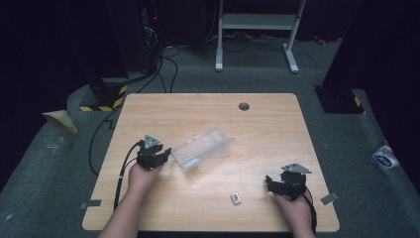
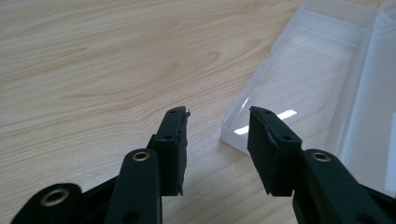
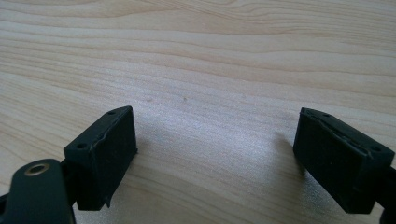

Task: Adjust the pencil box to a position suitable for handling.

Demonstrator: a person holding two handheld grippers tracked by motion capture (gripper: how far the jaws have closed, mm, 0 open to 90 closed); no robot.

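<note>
Item 1: clear plastic box, mid-table, open; likely light, stiff, slick, crack-prone; take by near corner wall. Left gripper just beside that corner, jaws partly parted, empty. Right gripper well apart from box, wide, empty.

We are seeing a clear plastic box, long and shallow, lying open and skewed on the worktop, well left of the small white block.
</note>
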